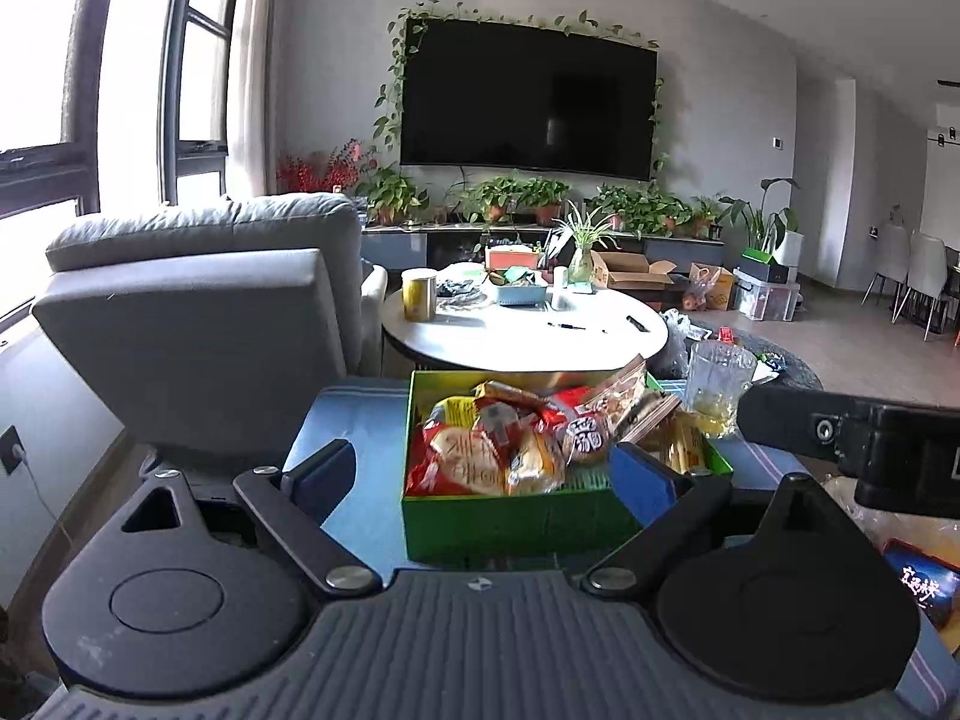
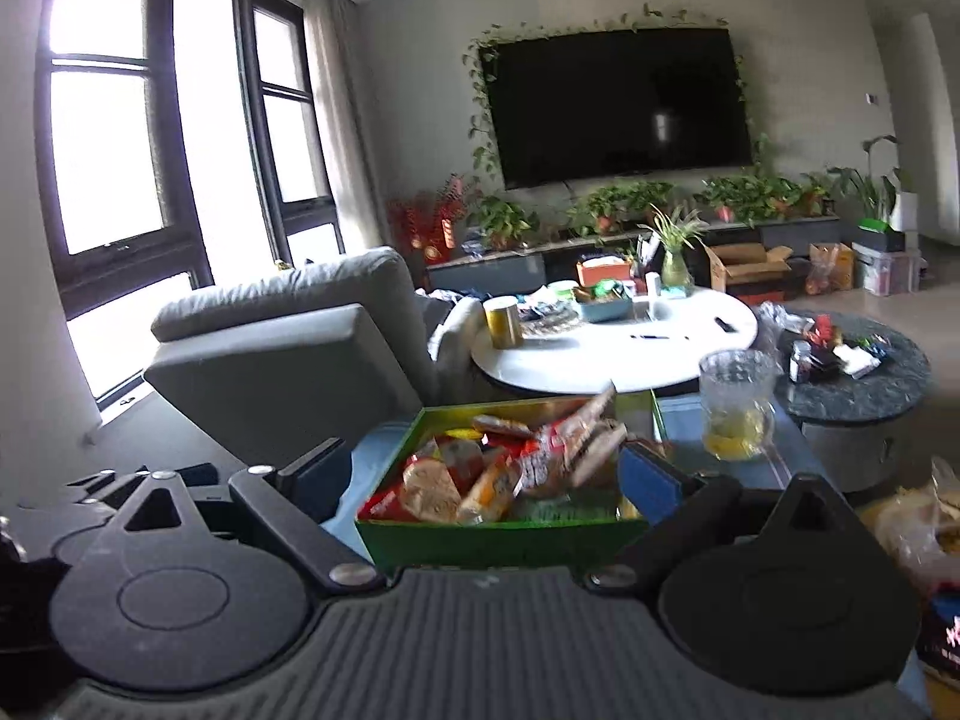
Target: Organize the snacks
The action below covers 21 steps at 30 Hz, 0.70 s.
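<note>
A green box (image 1: 516,525) filled with several snack packets (image 1: 480,450) sits on a blue-topped table (image 1: 354,420). My left gripper (image 1: 483,468) is open, its blue-padded fingers either side of the box's near end, holding nothing. In the right wrist view the same green box (image 2: 498,540) and its snacks (image 2: 480,480) lie just ahead. My right gripper (image 2: 486,471) is open and empty above the box's near wall. The right gripper's black body (image 1: 870,444) shows at the right of the left wrist view. Loose snack bags (image 1: 924,576) lie to the right of the box.
A glass mug with yellow liquid (image 1: 717,387) stands just right of the box's far end, also in the right wrist view (image 2: 735,408). A grey armchair (image 1: 198,312) is to the left. A white round table (image 1: 522,330) with clutter stands beyond, and a dark round table (image 2: 852,372) at right.
</note>
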### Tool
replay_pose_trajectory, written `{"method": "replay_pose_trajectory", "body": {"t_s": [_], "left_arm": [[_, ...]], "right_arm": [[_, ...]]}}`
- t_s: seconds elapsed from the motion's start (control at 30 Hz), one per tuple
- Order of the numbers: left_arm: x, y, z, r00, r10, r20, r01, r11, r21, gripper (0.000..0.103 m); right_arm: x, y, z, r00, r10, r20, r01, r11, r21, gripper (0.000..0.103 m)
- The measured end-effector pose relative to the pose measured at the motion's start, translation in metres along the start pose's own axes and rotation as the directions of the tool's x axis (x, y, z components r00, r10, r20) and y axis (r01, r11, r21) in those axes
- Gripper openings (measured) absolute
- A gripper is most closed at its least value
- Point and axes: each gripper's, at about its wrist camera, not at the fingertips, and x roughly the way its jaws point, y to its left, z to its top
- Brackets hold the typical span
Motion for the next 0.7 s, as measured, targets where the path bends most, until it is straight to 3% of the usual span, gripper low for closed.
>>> {"method": "replay_pose_trajectory", "body": {"t_s": [0.37,0.7], "left_arm": [[-0.032,-0.007,-0.016,0.999,0.039,-0.014,-0.038,0.999,0.039,0.091],[-0.025,-0.01,-0.024,0.997,0.048,-0.059,-0.047,0.999,0.024,0.091]], "right_arm": [[-0.021,0.015,-0.022,0.999,-0.05,-0.001,0.05,0.998,-0.031,0.068],[-0.025,0.007,-0.031,0.998,-0.065,-0.011,0.065,0.998,-0.009,0.068]]}}
